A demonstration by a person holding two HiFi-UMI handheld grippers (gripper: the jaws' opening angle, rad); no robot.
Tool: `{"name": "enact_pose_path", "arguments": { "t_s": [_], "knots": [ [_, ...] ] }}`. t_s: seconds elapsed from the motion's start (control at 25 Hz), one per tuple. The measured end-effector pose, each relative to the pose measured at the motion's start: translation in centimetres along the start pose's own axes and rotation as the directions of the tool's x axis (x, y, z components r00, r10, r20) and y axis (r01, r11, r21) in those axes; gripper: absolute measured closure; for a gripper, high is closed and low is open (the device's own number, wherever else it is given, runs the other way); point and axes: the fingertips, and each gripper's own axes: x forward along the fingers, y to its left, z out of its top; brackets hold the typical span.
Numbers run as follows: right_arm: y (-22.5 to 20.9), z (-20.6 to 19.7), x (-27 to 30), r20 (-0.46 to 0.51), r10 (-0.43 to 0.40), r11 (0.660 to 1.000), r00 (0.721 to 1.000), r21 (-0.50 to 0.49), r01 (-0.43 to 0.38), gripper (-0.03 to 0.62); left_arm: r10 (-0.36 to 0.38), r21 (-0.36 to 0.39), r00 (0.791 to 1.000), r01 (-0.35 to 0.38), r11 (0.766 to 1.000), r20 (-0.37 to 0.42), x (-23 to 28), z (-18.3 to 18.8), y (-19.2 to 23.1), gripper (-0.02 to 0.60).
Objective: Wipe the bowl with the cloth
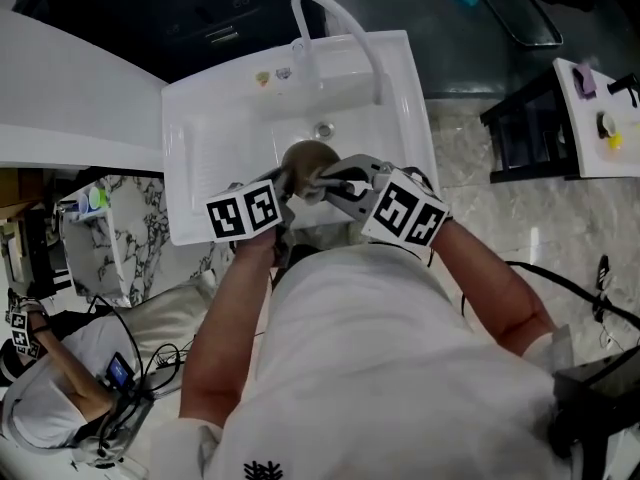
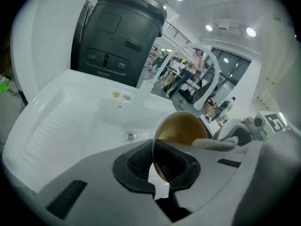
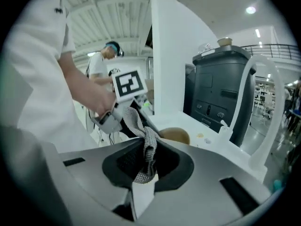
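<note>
Left gripper (image 2: pixel 154 168): jaws near-closed, clamping the rim of the brown bowl (image 2: pixel 181 128) over the white sink (image 2: pixel 70 121). Right gripper (image 3: pixel 143 166): jaws pinched on the grey cloth (image 3: pixel 149 147).

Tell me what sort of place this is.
Probably a mock kitchen sink station set up in a large workshop or lab hall, not a home. A white sink with an arched faucet stands alone on a marble-look floor, and another person works among cables nearby.
</note>
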Motion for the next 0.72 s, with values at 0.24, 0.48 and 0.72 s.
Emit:
{"name": "enact_pose_path", "arguments": {
  "t_s": [0.24,0.48,0.72],
  "knots": [
    [-2.5,3.9,-4.6,0.212,-0.032,0.999,0.977,-0.003,0.033,0.551,-0.13,-0.14,0.989,0.139,0.98,0.07,-1.5,0.1,0.6,0.565],
    [-3.4,5.5,-6.9,0.327,0.013,0.999,0.945,0.03,-0.024,0.551,-0.348,-0.14,0.929,0.364,0.921,0.127,-2.4,0.7,-1.8,0.565],
    [-3.3,7.6,-7.9,0.454,0.055,0.983,0.889,0.13,-0.127,0.551,-0.589,-0.078,0.799,0.599,0.797,0.12,-4.0,0.9,-5.7,0.563]
  ]
}}
